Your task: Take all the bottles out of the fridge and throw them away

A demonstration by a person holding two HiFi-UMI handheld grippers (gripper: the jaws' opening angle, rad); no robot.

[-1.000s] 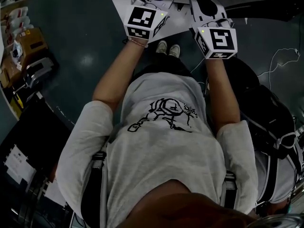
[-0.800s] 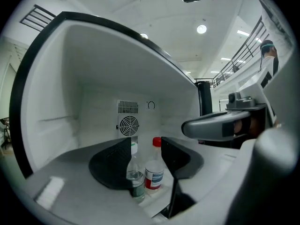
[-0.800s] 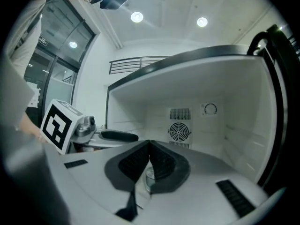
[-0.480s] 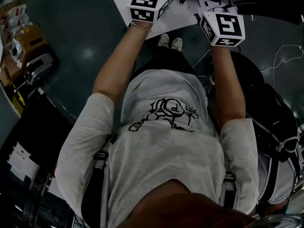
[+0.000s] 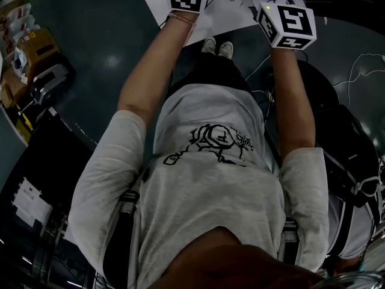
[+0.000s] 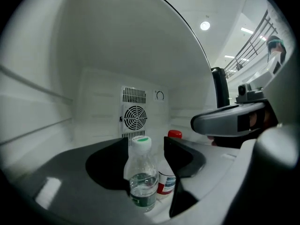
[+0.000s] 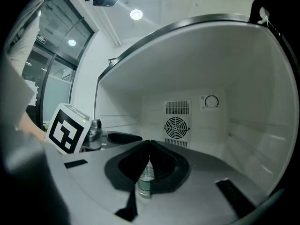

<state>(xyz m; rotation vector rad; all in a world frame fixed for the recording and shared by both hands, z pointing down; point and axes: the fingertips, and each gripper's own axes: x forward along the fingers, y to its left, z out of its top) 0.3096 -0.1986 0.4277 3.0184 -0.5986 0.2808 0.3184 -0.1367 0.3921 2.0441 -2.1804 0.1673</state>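
Inside the fridge (image 6: 93,69), a clear bottle (image 6: 142,172) stands upright, its long axis vertical and its green cap at 12 o'clock. It sits between the spread jaws of the left gripper (image 6: 146,144), which have just been opening and do not touch it. A red-capped bottle (image 6: 174,135) stands just behind at 1 o'clock. The right gripper (image 7: 149,146) is pressed together, empty. A skewed approach could tip the bottle into its neighbour.

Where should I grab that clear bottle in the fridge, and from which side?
Grip the clear bottle round its body, below the shoulder, coming level from the open front. It stands upright, and a red-capped bottle sits close behind it.
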